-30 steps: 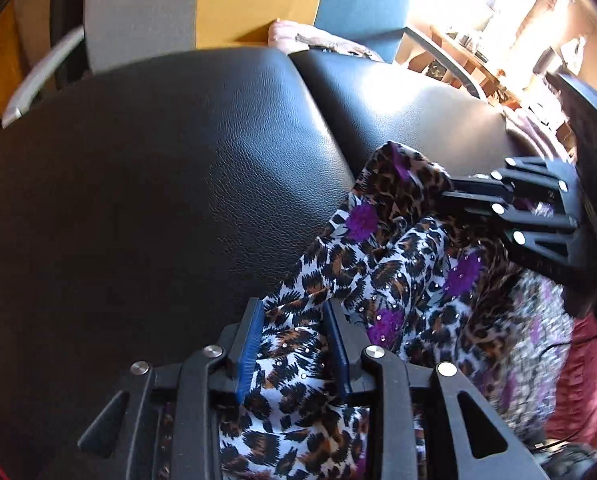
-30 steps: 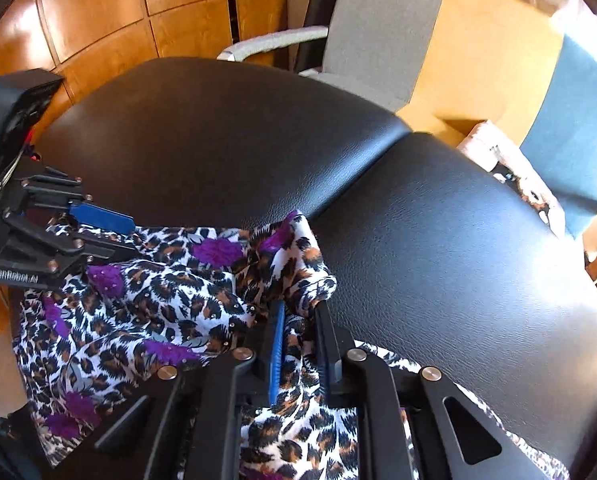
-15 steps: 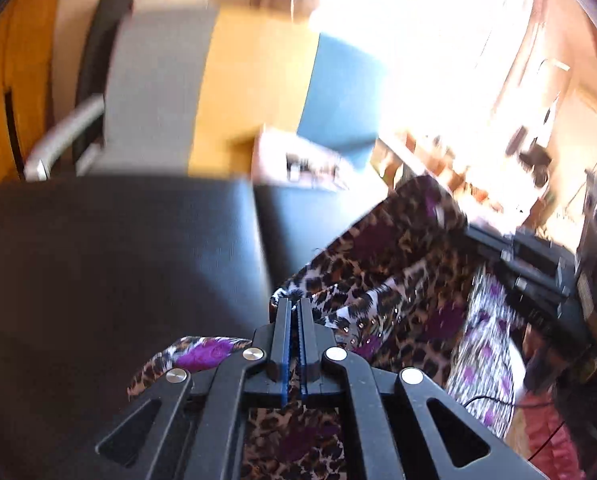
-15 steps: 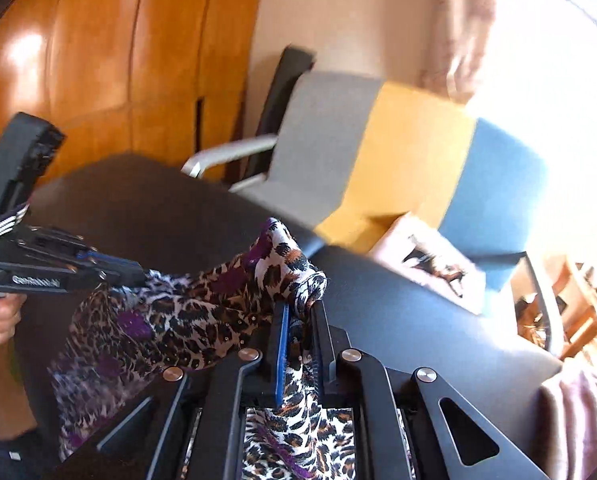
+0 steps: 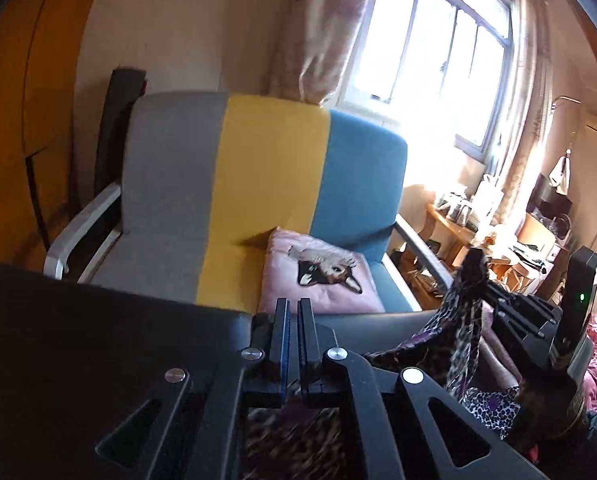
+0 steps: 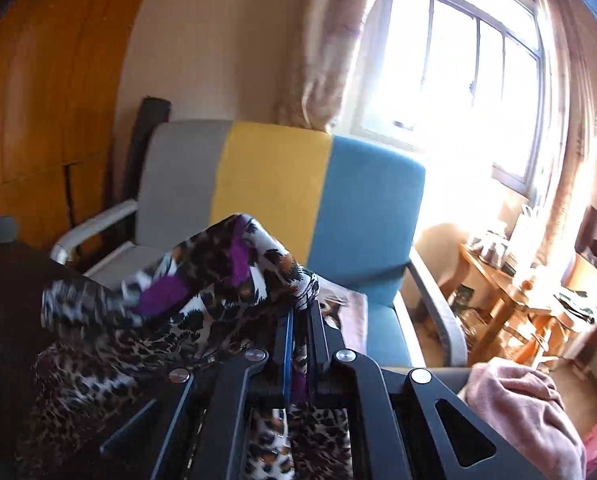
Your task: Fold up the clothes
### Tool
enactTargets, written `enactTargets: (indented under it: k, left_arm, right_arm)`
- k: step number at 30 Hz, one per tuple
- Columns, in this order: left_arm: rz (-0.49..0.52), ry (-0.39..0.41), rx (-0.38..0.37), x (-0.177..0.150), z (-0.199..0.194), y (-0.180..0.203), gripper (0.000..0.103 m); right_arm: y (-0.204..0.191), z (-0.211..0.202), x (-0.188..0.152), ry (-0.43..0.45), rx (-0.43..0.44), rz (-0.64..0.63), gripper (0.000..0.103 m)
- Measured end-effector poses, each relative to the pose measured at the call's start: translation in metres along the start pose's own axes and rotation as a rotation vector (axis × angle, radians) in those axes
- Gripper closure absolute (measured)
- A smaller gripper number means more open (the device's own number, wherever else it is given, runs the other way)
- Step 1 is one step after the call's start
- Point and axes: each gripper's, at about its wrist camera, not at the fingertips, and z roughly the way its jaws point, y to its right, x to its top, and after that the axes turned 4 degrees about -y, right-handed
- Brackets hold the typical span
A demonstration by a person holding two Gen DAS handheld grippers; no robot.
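A leopard-print garment with purple flowers (image 6: 202, 300) is held up off the black padded surface (image 5: 78, 340) by both grippers. My right gripper (image 6: 300, 312) is shut on a bunched top edge of it, and the cloth drapes away to the left. My left gripper (image 5: 293, 308) is shut with its blue pads together; patterned cloth (image 5: 294, 436) shows beneath the jaws. In the left wrist view the garment (image 5: 458, 336) stretches up to the other gripper (image 5: 514, 312) at the right.
Behind the black surface stands an armchair (image 5: 266, 184) in grey, yellow and blue with a pink cushion (image 5: 318, 276). A bright window (image 6: 458, 72) and curtains lie beyond. A cluttered wooden table (image 6: 518, 280) is at right, a pink blanket (image 6: 526, 412) below it.
Both grippers have lifted the garment from the black surface and tilted up toward the armchair and window. The left gripper's jaws, apart a second ago, are shut.
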Motion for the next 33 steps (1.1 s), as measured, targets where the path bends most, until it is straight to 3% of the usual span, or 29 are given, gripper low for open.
enactTargets:
  k: [4, 6, 8, 10, 13, 17, 20, 24, 31, 33]
  left_arm:
    - [-0.126, -0.167, 0.077, -0.052, 0.041, -0.066, 0.097]
    - [-0.159, -0.247, 0.117, -0.091, 0.048, -0.095, 0.097]
    - [-0.204, -0.327, 0.132, -0.129, 0.053, -0.116, 0.097]
    - [-0.275, -0.38, 0.085, -0.165, 0.041, -0.135, 0.097]
    - [-0.365, -0.384, -0.015, -0.209, 0.01, -0.149, 0.092]
    - [-0.32, -0.364, -0.073, -0.256, -0.03, -0.13, 0.08]
    - [-0.249, -0.396, -0.102, -0.278, -0.039, -0.1, 0.076]
    - [-0.195, -0.436, -0.096, -0.29, -0.024, -0.068, 0.075]
    - [-0.172, -0.38, 0.022, -0.278, -0.004, -0.042, 0.074]
    - [-0.154, -0.368, 0.071, -0.27, -0.007, -0.046, 0.077]
  right_arm:
    - [0.029, 0.034, -0.028, -0.129, -0.014, 0.103, 0.077]
    - [0.03, 0.033, -0.053, -0.165, 0.029, 0.127, 0.052]
    - [0.023, 0.031, -0.077, -0.202, 0.084, 0.131, 0.051]
    - [0.011, 0.023, -0.107, -0.235, 0.138, 0.135, 0.049]
    - [-0.004, 0.014, -0.156, -0.272, 0.18, 0.154, 0.047]
    - [-0.002, -0.005, -0.21, -0.265, 0.204, 0.244, 0.046]
    - [-0.002, -0.023, -0.233, -0.25, 0.202, 0.273, 0.045]
    - [-0.001, -0.042, -0.248, -0.234, 0.206, 0.281, 0.044]
    - [-0.015, -0.054, -0.267, -0.237, 0.24, 0.238, 0.04]
    - [-0.016, -0.05, -0.276, -0.257, 0.243, 0.241, 0.037]
